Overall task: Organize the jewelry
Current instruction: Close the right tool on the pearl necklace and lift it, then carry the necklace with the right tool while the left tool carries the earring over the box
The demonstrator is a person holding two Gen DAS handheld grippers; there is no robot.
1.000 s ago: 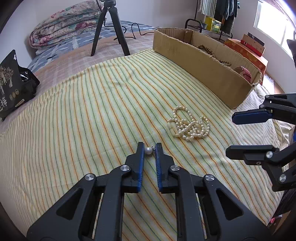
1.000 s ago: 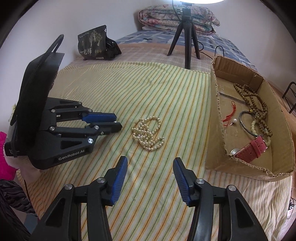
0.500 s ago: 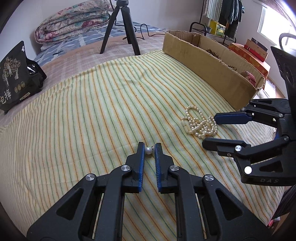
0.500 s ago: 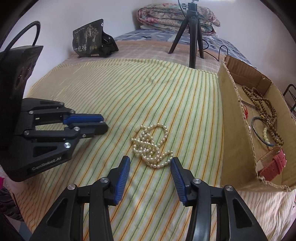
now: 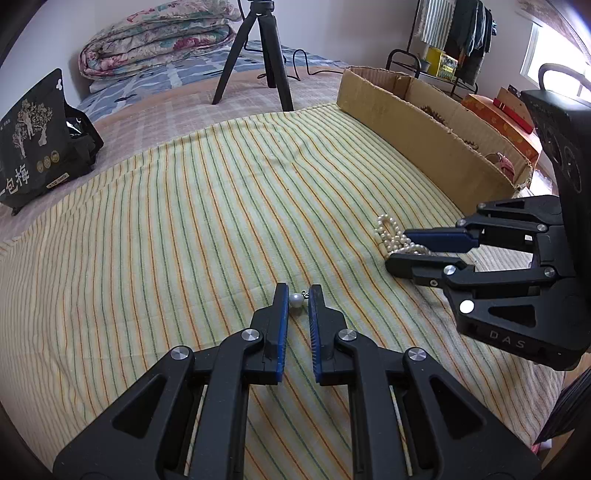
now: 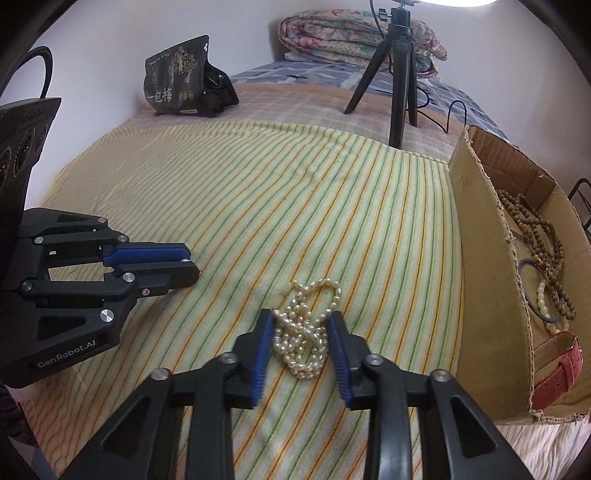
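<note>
My left gripper is shut on a small pearl earring held at its fingertips just above the striped cloth. It also shows in the right wrist view. My right gripper is open, its jaws standing on either side of a heaped pearl necklace on the cloth. In the left wrist view the right gripper partly hides the necklace. A cardboard box to the right holds wooden beads, a bangle, a pale bracelet and a red strap.
A black tripod stands on the bed beyond the cloth. A black printed bag sits at the far left. Folded quilts lie at the head. A clothes rack and orange boxes stand past the cardboard box.
My right gripper has moved forward and down until its open jaws flank the pearl necklace. My left gripper keeps hold of the pearl earring and has barely moved.
</note>
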